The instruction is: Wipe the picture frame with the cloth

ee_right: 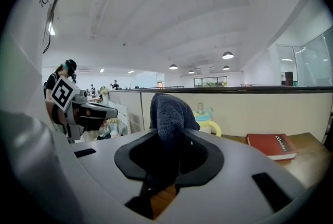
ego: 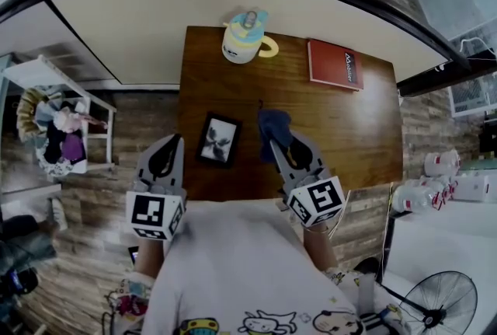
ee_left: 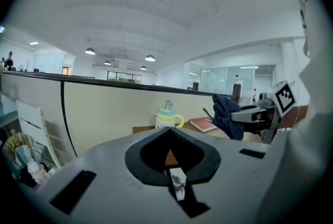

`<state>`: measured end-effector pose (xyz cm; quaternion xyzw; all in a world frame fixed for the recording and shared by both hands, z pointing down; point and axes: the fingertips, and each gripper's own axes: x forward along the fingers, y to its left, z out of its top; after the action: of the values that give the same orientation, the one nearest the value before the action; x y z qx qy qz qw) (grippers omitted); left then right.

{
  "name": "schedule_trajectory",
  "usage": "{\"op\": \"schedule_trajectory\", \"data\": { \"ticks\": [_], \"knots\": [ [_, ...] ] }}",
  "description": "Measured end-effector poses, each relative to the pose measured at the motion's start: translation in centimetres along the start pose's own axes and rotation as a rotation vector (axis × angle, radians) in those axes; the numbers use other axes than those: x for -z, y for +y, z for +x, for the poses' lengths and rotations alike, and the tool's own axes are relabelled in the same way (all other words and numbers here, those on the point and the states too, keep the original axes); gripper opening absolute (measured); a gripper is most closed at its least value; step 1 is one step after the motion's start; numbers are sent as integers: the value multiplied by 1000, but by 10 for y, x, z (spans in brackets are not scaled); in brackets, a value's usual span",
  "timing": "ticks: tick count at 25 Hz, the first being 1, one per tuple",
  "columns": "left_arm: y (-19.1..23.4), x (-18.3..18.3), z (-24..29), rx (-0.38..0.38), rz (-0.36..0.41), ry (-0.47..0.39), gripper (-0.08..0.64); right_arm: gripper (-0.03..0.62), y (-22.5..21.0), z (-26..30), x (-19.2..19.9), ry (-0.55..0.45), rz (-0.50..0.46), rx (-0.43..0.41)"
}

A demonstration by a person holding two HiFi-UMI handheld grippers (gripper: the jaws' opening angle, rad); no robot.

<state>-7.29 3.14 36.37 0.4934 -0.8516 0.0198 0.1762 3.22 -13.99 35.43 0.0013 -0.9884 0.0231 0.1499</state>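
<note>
The black picture frame (ego: 218, 140) lies flat on the brown table (ego: 349, 131), near its front edge. My left gripper (ego: 175, 141) hangs just left of the frame, apart from it, jaws shut with nothing seen between them (ee_left: 169, 129). In the left gripper view a small pale printed piece (ee_left: 178, 182) shows through the gap below the jaws. My right gripper (ego: 273, 145) is shut on the dark blue cloth (ego: 273, 126), which bunches up above the jaws (ee_right: 170, 108) right of the frame. Each gripper shows in the other's view: the right one with the cloth (ee_left: 226, 114), the left one (ee_right: 91, 111).
A pale jug with a yellow handle (ego: 245, 36) stands at the table's far edge, with a red book (ego: 334, 64) to its right. A cream partition runs behind the table. A white rack of clutter (ego: 58, 123) is at the left, a fan (ego: 439, 302) at lower right.
</note>
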Motion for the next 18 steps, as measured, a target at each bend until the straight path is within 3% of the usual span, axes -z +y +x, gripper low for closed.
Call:
{"op": "schedule_trajectory", "data": {
  "ticks": [18],
  "knots": [
    [2, 8, -4, -1, 7, 22, 5, 83, -2, -5, 7, 7, 26, 32]
  ]
}}
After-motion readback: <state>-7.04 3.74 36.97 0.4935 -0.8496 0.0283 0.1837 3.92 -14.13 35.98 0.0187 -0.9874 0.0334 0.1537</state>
